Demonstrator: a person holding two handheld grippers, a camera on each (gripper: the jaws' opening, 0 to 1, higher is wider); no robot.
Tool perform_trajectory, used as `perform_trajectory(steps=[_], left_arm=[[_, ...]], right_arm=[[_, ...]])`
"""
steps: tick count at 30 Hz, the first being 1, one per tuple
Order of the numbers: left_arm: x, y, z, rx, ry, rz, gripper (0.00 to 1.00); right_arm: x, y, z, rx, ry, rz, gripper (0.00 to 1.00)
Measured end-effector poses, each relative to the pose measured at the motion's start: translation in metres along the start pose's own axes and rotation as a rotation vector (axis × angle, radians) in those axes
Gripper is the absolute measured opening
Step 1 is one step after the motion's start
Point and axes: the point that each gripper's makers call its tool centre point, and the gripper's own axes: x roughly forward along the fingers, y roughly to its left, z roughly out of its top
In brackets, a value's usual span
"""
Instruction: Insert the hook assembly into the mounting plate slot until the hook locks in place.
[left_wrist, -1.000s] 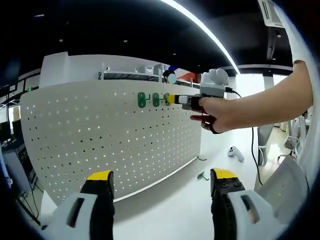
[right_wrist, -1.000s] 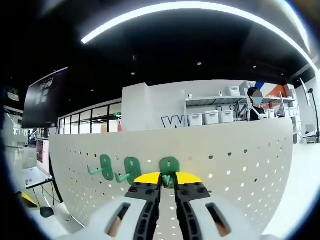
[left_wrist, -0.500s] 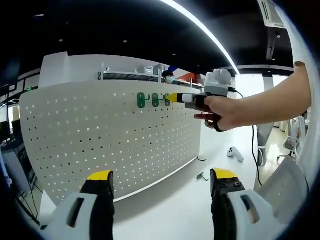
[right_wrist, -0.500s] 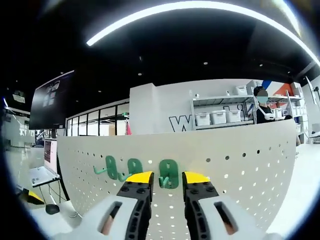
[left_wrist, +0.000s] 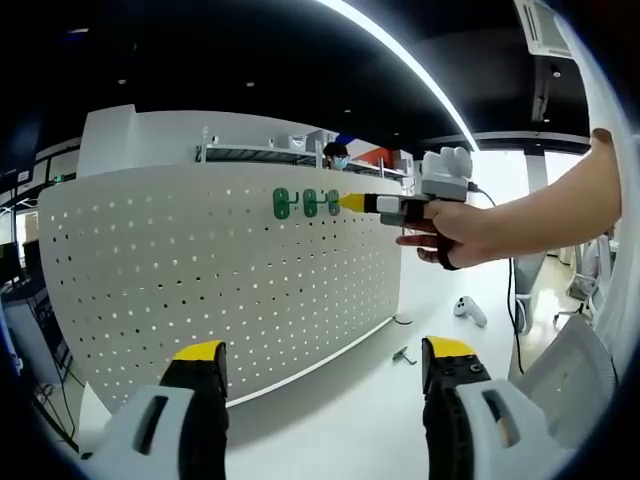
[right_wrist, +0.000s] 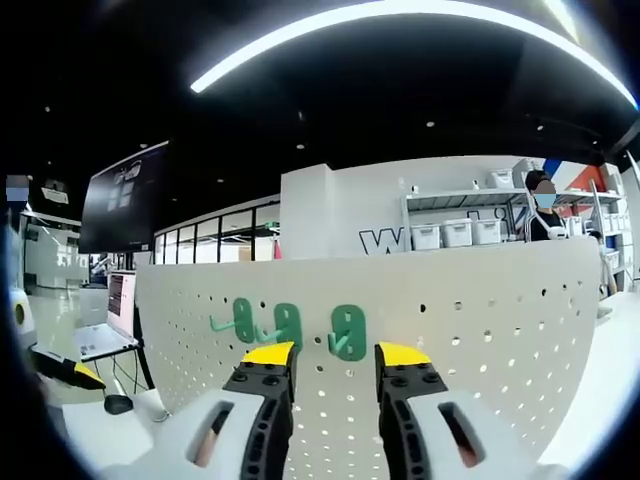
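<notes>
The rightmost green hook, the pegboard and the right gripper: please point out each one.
Rightmost green hook (right_wrist: 348, 333), right gripper view, on its backplate.
Pegboard (left_wrist: 200, 270), left gripper view, on its perforated face.
Right gripper (right_wrist: 329, 353), right gripper view, midway between its yellow tips.

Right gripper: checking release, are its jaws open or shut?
Open: the right gripper has a clear gap, with the green hook on the pegboard between.

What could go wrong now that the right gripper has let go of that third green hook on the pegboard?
Seating: the right gripper is open just short of the third green hook on the pegboard; whether the hook has locked cannot be told, so it might drop.

Snagging: the yellow fingertips sit close beside the hook, so a sideways pull-back may knock it or the two neighbouring hooks.

Another green hook lies on the table below, possibly overlooked.
</notes>
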Motion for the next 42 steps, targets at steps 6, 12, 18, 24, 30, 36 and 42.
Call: perform_trajectory(steps=[6, 12, 18, 24, 30, 36, 42], left_arm=[[-0.001, 0.001, 0.0, -0.001, 0.0, 0.001, 0.82], [-0.001, 0.002, 0.0, -0.001, 0.001, 0.001, 0.83], [-0.001, 0.002, 0.0, 0.001, -0.001, 0.001, 0.83], [-0.001, 0.003, 0.0, 0.001, -0.002, 0.006, 0.84], [-0.002, 0.004, -0.003, -0.002, 0.002, 0.008, 0.85], [-0.004, 0.004, -0.004, 0.002, 0.003, 0.009, 0.85], [-0.005, 0.005, -0.006, -0.002, 0.003, 0.009, 0.86]], right_arm=[[-0.007, 0.001, -0.002, 0.007, 0.001, 0.018, 0.34], [-0.013, 0.002, -0.005, -0.001, 0.014, 0.032, 0.38], [-0.024, 0.003, -0.007, 0.0, 0.013, 0.049, 0.41], [-0.034, 0.008, -0.007, -0.01, 0.018, 0.078, 0.44], [-0.044, 0.012, -0.007, -0.003, 0.014, 0.096, 0.46], [-0.058, 0.013, -0.012, 0.0, 0.024, 0.107, 0.48], [-0.071, 0.015, -0.017, -0.004, 0.034, 0.115, 0.5]])
